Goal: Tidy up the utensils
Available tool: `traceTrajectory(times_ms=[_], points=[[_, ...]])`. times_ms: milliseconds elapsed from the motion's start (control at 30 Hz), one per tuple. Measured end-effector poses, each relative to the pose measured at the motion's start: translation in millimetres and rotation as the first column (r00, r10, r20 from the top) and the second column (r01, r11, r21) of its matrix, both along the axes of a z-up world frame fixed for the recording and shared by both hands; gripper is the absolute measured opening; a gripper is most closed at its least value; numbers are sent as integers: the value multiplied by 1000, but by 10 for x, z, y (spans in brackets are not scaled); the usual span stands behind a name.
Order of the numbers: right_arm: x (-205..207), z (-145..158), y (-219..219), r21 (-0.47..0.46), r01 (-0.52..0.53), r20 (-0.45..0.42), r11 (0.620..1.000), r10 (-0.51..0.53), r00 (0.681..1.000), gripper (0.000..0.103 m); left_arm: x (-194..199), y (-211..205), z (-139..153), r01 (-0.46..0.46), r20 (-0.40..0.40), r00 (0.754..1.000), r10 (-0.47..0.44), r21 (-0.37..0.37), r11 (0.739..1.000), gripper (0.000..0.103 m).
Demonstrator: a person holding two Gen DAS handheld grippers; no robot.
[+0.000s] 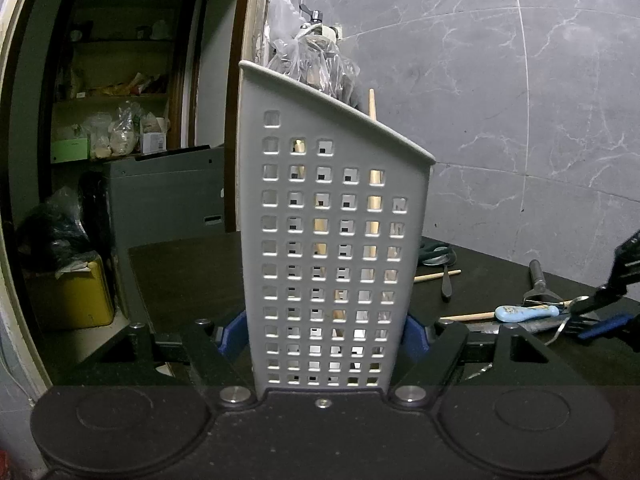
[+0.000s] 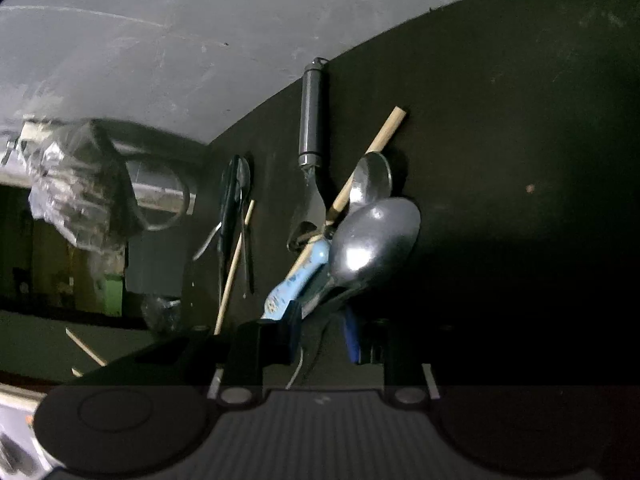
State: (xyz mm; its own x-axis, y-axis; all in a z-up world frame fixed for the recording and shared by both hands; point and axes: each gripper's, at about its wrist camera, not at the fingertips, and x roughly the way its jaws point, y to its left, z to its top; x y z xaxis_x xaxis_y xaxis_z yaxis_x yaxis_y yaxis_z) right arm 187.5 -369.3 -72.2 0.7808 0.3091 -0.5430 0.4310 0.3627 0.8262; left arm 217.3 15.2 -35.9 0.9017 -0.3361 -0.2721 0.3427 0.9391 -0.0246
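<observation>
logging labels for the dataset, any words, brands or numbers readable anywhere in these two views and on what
No text reads in either view.
Boxes and packets on the shelves behind the doorway: print too small and blurred to read.
Blue handle among the utensils: a small printed pattern, no legible words.
Grey perforated utensil holder: no label visible.
Dark-handled tool and large spoon: no markings visible.

Ahead of me and to the right rises a grey marble-veined wall (image 1: pixel 520 100) with thin pale seams. The tabletop (image 1: pixel 180 280) is black and matte, dim under weak light. To the left a dark doorway (image 1: pixel 120 80) opens onto wooden shelves (image 1: pixel 112 98) crowded with bags and boxes. Near it stand a grey bin (image 1: pixel 168 196) and a yellow container (image 1: pixel 80 296) on the floor.
</observation>
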Motion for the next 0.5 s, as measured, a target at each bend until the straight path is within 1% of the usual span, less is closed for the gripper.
traceTrajectory(times_ms=[100,200,500], points=[[-84,10,-24,-17,-21,13,1000,22,1000,26,7,-1,-1,0,0,1000,0,0,1000,78],[-182,-35,-52,7,-22,37,1000,21,999,26,6,-3,-1,0,0,1000,0,0,1000,78],[-381,-78,-68,-44,-45,105,998,49,993,20,5,-6,4,1,3,1000,-1,-1,1000,78]])
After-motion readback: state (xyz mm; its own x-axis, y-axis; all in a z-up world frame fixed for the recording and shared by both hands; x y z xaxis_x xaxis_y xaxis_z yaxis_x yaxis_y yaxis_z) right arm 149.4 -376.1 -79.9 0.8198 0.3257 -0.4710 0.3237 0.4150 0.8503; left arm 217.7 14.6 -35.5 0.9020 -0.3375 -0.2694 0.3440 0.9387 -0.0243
